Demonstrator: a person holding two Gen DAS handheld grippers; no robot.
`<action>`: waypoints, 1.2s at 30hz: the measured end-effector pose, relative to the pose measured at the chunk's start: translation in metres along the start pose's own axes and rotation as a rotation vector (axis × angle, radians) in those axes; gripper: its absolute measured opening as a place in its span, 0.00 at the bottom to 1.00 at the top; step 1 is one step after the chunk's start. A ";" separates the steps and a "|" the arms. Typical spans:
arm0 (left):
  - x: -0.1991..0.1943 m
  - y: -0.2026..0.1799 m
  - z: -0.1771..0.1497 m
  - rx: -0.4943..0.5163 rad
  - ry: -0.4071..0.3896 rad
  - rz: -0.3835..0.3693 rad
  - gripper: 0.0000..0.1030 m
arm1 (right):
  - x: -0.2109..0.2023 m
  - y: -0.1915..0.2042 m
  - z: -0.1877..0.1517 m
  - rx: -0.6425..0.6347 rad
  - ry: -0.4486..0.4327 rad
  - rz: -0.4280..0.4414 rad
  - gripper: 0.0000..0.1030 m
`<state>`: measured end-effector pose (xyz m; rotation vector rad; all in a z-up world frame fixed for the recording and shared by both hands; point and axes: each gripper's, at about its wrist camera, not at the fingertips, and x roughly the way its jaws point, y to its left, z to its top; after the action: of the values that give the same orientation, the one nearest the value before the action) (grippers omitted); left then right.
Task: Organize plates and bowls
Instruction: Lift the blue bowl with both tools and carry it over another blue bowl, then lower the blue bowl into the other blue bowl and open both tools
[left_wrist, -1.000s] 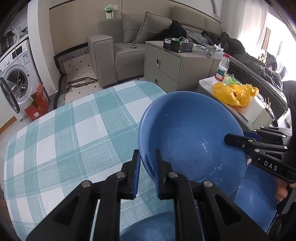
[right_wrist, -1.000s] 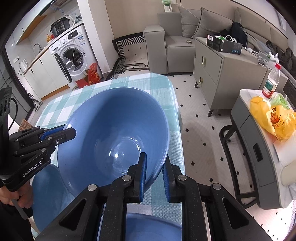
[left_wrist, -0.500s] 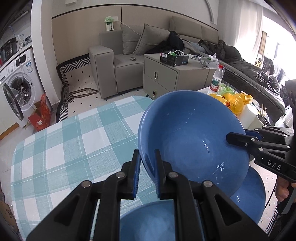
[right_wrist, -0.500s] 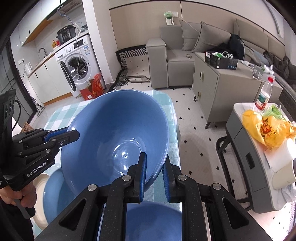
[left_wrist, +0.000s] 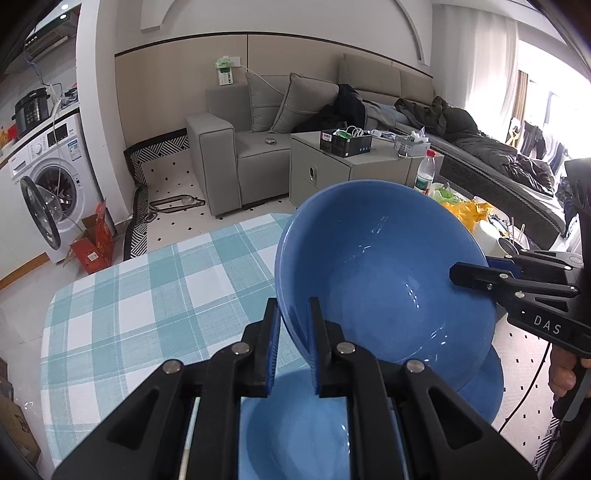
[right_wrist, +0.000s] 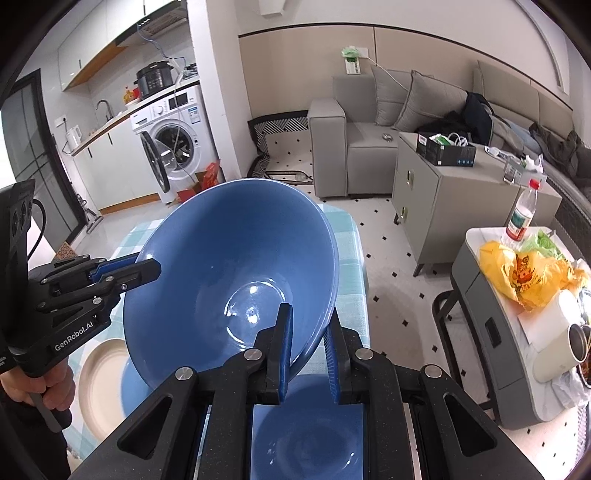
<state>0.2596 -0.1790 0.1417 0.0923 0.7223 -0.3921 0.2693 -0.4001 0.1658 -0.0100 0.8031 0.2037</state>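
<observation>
A large blue bowl (left_wrist: 384, 273) is held in the air above the checked table (left_wrist: 147, 295), gripped from both sides. My left gripper (left_wrist: 291, 332) is shut on its near rim. My right gripper (right_wrist: 306, 339) is shut on the opposite rim; it also shows at the right in the left wrist view (left_wrist: 476, 275). The bowl fills the middle of the right wrist view (right_wrist: 236, 273). Another blue bowl (left_wrist: 295, 424) lies below the left fingers, and a further blue dish (left_wrist: 484, 387) lies under the lifted bowl. A cream plate (right_wrist: 98, 373) lies on the table at lower left.
The table carries a teal and white checked cloth (right_wrist: 351, 236). A grey side cabinet (right_wrist: 439, 192) and sofa (left_wrist: 236, 147) stand beyond it. A small white table with a yellow bag (right_wrist: 524, 273) and a bottle (right_wrist: 521, 214) is at the right. A washing machine (left_wrist: 48, 177) stands at the left.
Both grippers have risen with the blue bowl held between them. The table and the dishes on it now sit farther below, and more of the room shows.
</observation>
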 end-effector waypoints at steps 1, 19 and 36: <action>-0.003 0.000 -0.002 -0.001 -0.003 0.002 0.11 | -0.005 0.004 -0.001 -0.006 -0.004 0.002 0.16; -0.042 0.015 -0.043 -0.039 -0.007 0.049 0.11 | -0.027 0.050 -0.026 -0.058 0.004 0.039 0.16; -0.040 0.034 -0.090 -0.067 0.057 0.076 0.11 | 0.004 0.083 -0.061 -0.080 0.088 0.085 0.16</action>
<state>0.1889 -0.1157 0.0988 0.0675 0.7854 -0.2934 0.2126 -0.3232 0.1261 -0.0605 0.8837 0.3173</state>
